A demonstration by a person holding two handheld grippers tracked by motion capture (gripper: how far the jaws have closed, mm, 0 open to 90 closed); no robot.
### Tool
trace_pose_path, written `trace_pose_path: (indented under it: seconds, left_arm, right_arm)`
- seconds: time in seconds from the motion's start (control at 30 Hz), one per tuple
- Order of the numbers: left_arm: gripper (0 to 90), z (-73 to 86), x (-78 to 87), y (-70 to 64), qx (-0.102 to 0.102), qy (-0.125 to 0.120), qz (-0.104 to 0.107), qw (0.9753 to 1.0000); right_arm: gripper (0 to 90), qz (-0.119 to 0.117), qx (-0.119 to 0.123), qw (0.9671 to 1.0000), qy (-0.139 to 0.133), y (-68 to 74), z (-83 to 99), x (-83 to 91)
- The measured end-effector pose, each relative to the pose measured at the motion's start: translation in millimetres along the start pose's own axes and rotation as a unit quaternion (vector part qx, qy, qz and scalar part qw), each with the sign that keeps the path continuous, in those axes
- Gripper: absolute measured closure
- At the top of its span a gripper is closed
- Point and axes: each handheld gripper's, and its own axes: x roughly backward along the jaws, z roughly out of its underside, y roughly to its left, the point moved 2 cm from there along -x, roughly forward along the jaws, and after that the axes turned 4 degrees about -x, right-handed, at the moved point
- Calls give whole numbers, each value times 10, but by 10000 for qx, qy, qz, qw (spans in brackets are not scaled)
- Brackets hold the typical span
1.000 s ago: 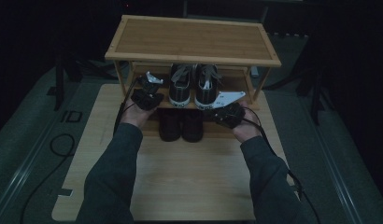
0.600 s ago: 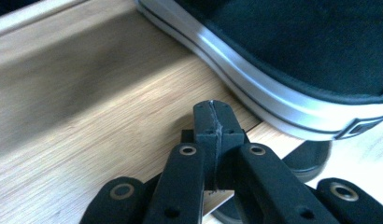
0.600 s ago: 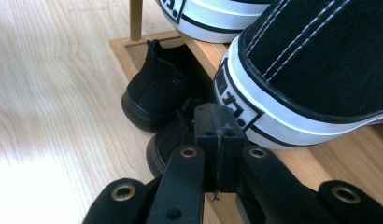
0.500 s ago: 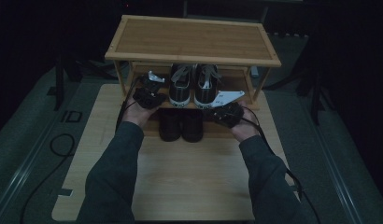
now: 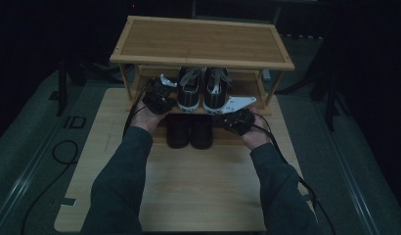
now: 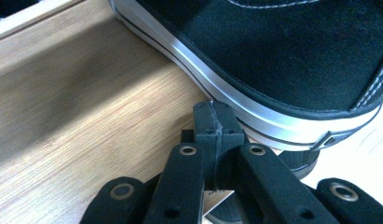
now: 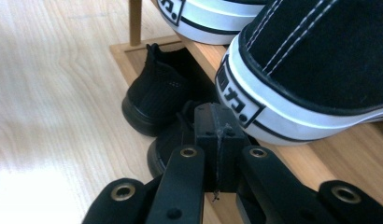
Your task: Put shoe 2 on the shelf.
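A pair of black sneakers with white soles (image 5: pixel 202 90) stands heels-out on the middle shelf (image 5: pixel 247 106) of a bamboo shoe rack (image 5: pixel 203 41). A pair of plain black shoes (image 5: pixel 189 131) sits below them at floor level. My left gripper (image 5: pixel 162 91) is shut with nothing in it, its tips (image 6: pixel 216 128) close against the white sole of the left sneaker (image 6: pixel 297 60). My right gripper (image 5: pixel 231 118) is also shut and empty, its tips (image 7: pixel 216 128) just below the logo heel of the right sneaker (image 7: pixel 311 70), above the black shoes (image 7: pixel 157 93).
The rack stands at the far end of a light wooden board (image 5: pixel 189 186), with dark floor and cables (image 5: pixel 64 152) around it. A rack post (image 7: pixel 135 21) rises beyond the black shoes. The shelf wood (image 6: pixel 87 107) left of the sneaker is bare.
The left gripper has edged slightly forward toward the shelf. The right gripper and the shoes have stayed where they were.
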Motion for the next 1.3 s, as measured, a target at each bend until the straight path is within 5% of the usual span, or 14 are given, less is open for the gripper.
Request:
trace_pose_path:
  seconds: [0.43, 1.3]
  left_arm:
    - [900, -62, 1, -111, -309, -10, -27, 9995]
    - [842, -8, 61, -16, -245, -108, -47, 9996]
  right_arm:
    - [900, -46, -108, 9999, -11, -48, 145, 84]
    - [869, -96, -252, 9988, 402, -80, 421, 79]
